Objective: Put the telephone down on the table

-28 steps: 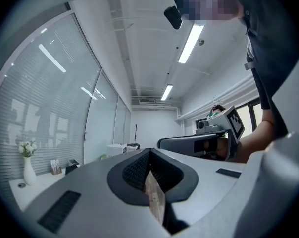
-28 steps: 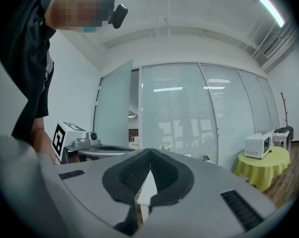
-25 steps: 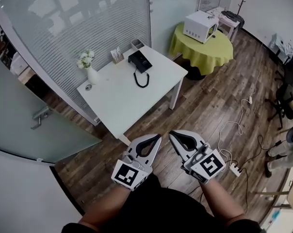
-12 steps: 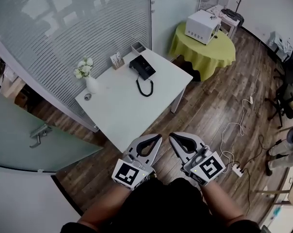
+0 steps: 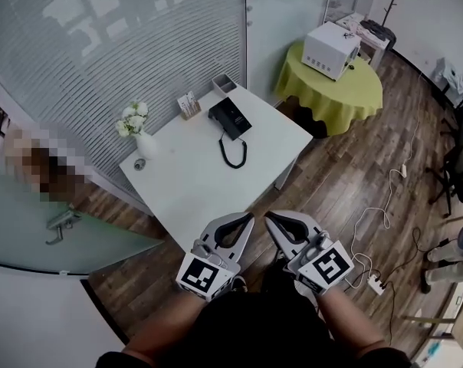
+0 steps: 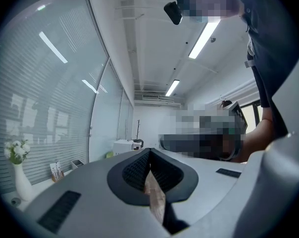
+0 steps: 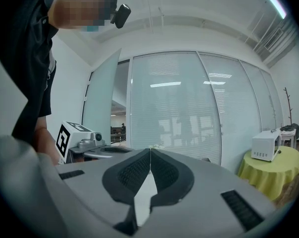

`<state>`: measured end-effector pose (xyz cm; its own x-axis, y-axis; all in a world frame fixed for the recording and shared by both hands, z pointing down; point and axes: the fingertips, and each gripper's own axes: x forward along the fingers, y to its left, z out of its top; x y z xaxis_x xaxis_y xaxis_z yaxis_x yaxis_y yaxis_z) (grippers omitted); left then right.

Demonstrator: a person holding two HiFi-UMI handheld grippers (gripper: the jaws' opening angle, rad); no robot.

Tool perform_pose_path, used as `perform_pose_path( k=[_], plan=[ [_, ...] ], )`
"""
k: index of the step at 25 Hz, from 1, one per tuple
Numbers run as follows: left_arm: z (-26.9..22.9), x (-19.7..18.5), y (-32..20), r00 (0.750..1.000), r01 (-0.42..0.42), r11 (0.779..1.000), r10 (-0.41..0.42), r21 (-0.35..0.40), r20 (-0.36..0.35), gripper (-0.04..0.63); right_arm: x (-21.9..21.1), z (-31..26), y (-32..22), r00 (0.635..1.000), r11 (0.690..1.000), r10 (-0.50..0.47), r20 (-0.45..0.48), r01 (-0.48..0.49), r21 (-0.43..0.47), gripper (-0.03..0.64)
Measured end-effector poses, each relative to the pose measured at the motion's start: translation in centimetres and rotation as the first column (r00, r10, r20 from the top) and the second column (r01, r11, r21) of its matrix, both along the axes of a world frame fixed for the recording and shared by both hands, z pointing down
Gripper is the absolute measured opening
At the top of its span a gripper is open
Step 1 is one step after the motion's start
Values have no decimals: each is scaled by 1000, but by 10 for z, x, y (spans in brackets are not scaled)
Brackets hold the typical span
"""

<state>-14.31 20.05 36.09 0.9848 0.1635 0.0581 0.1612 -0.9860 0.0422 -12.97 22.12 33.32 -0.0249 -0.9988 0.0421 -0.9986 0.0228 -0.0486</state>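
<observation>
The white table (image 5: pixel 193 175) fills the middle of the head view, its near corner just above both tools. The left hand-held gripper (image 5: pixel 242 225) and the right hand-held gripper (image 5: pixel 276 224) sit side by side at lower centre, each clenched on nothing, pads meeting. The black telephone (image 5: pixel 230 118) rests on the table's far side, above centre, well apart from both. Its coiled cord (image 5: pixel 233 156) loops toward the viewer. By my reading, this is the approach. Release one pair of jaws early, come in from the cord side, and keep clear of the flower vase (image 5: pixel 145 144) and card holder (image 5: pixel 188 106) at upper left.
</observation>
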Motion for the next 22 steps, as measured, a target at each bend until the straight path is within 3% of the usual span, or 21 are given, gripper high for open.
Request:
perform_pose_path(
  k=[15,22],
  plan=[
    [-4,154,-27,986,168,986,-168,16,16,8,160,-7,-30,988,988,-154,-6,154,6,23],
    [-3,213,-29,969,247,969,-247,29,20,8,219,-1,-31,972,972,-233,7,233,-3,23]
  ],
)
